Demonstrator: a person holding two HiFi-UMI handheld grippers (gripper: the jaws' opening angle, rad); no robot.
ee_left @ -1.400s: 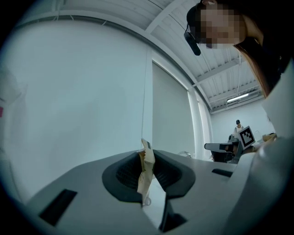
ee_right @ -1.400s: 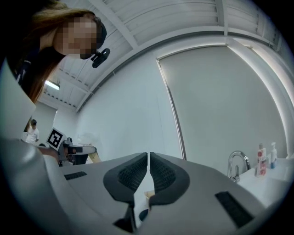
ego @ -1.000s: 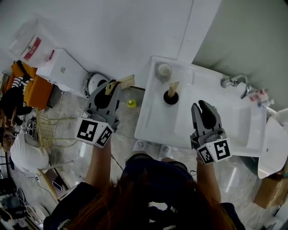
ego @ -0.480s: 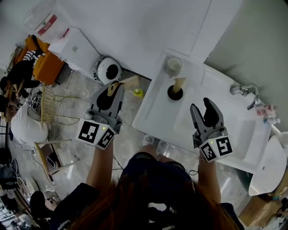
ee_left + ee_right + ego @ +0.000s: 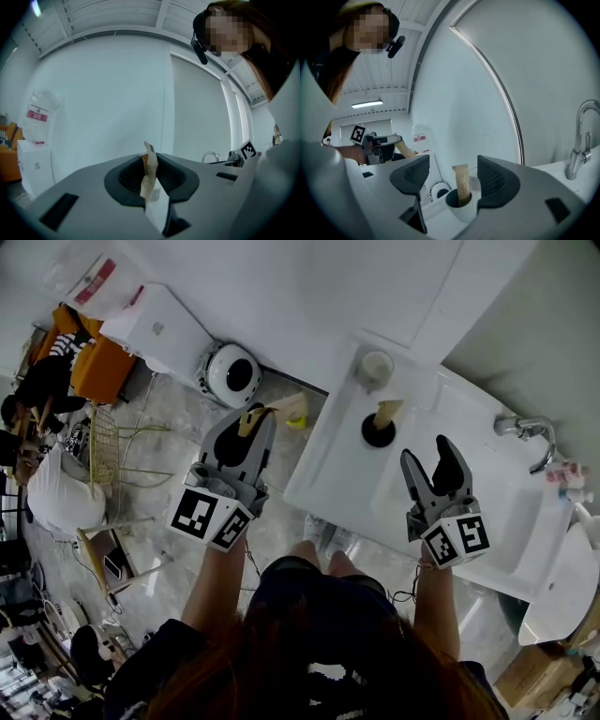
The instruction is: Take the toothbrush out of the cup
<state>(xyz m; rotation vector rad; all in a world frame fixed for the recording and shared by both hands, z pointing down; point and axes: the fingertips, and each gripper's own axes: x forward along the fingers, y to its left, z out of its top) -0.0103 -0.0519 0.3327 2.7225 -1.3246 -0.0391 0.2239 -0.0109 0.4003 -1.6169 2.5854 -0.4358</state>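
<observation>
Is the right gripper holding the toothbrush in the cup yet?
No: the right gripper has just been opening its jaws, which stand apart short of the toothbrush standing in the cup.

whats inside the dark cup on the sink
A tan paper-wrapped toothbrush stands in the cup, its top poking above the rim. Its lower end is hidden by the cup wall.

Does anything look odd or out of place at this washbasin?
Nothing is spilled or broken. One oddity: the left gripper is shut on a tan paper-wrapped stick held over the floor, away from the basin. A similar wrapped toothbrush stands in the cup.
</observation>
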